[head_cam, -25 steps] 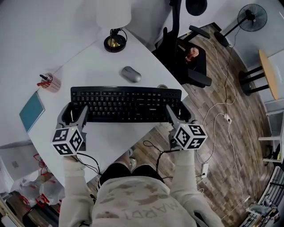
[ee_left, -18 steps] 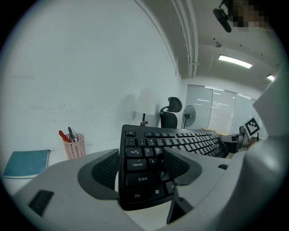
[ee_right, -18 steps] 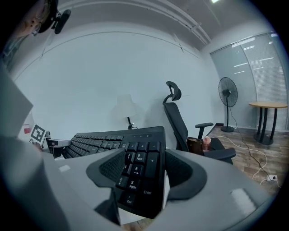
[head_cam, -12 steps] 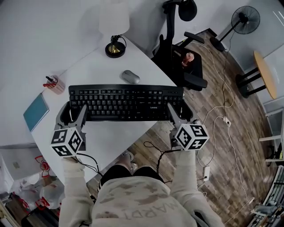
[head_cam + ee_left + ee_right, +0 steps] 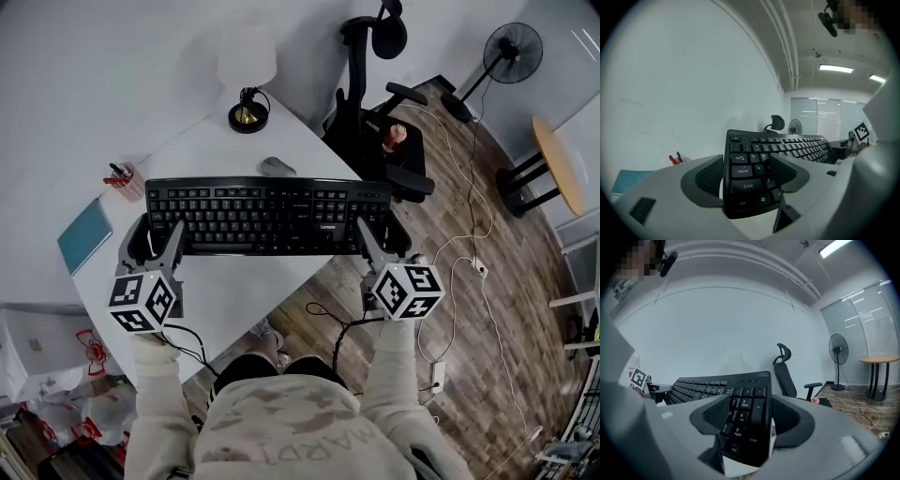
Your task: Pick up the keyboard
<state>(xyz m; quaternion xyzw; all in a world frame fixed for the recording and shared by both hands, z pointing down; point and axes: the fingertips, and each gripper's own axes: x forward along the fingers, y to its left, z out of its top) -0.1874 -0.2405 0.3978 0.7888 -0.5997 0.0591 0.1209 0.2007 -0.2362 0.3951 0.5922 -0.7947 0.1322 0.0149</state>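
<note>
The keyboard [image 5: 267,216] spans the middle of the head view, above the white table [image 5: 216,291]. My left gripper [image 5: 157,239] clamps its left end and my right gripper [image 5: 380,236] its right end. A mouse [image 5: 277,166] peeks out just above it.

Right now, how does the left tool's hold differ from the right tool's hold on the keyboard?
The left tool clamps the letter end of the keyboard, by Caps Lock and Shift; the right tool clamps the number-pad end. The left tool sits over the white desk, while the right tool hangs past the desk's edge, above the wood floor. Both are shut on the keyboard, each carrying a marker cube.
</note>
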